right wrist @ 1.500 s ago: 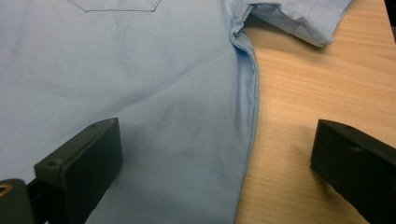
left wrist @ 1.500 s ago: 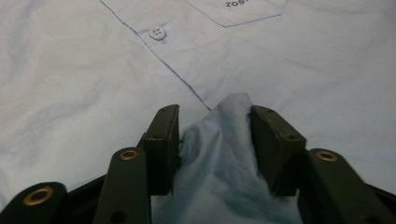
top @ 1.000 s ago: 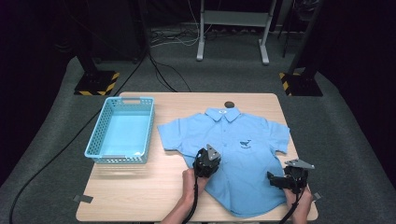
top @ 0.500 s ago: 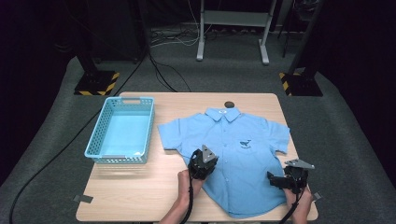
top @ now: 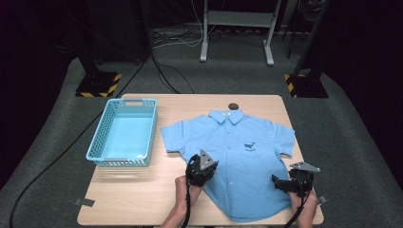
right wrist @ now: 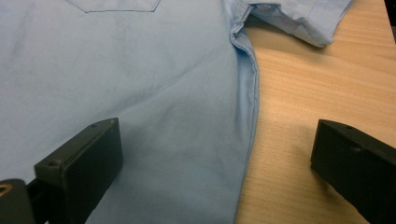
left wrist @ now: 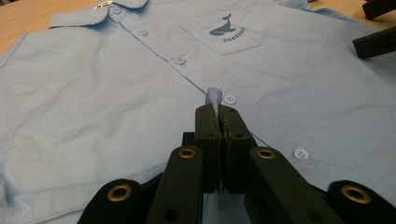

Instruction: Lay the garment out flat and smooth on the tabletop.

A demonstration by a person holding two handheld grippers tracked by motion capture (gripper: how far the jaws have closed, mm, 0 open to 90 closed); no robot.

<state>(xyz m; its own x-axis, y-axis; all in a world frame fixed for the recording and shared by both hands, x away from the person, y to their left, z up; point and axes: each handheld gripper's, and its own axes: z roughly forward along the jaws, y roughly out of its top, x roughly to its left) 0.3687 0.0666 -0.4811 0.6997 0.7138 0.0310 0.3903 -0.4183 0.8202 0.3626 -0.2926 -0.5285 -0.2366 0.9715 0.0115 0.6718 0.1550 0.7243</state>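
Note:
A light blue short-sleeved shirt [top: 237, 147] with a whale print on its chest pocket [left wrist: 224, 32] lies flat, front up, on the wooden table [top: 142, 194]. My left gripper [top: 202, 170] is at the shirt's lower left part. In the left gripper view its jaws [left wrist: 218, 114] are shut on a small pinch of the fabric beside the button line. My right gripper [top: 281, 183] stands open at the shirt's lower right side. In the right gripper view its jaws [right wrist: 217, 144] straddle the shirt's side hem [right wrist: 250, 107], one over cloth and one over bare wood.
An empty turquoise basket [top: 97, 137] stands on the table's left part. A small dark round thing [top: 233, 106] lies just beyond the collar. Tape bits [top: 84, 202] mark the front corners. Black stands and cables are on the floor behind the table.
My left gripper has shifted a little to the left and lifted slightly, with the fabric pinched in it. The right gripper has stayed still.

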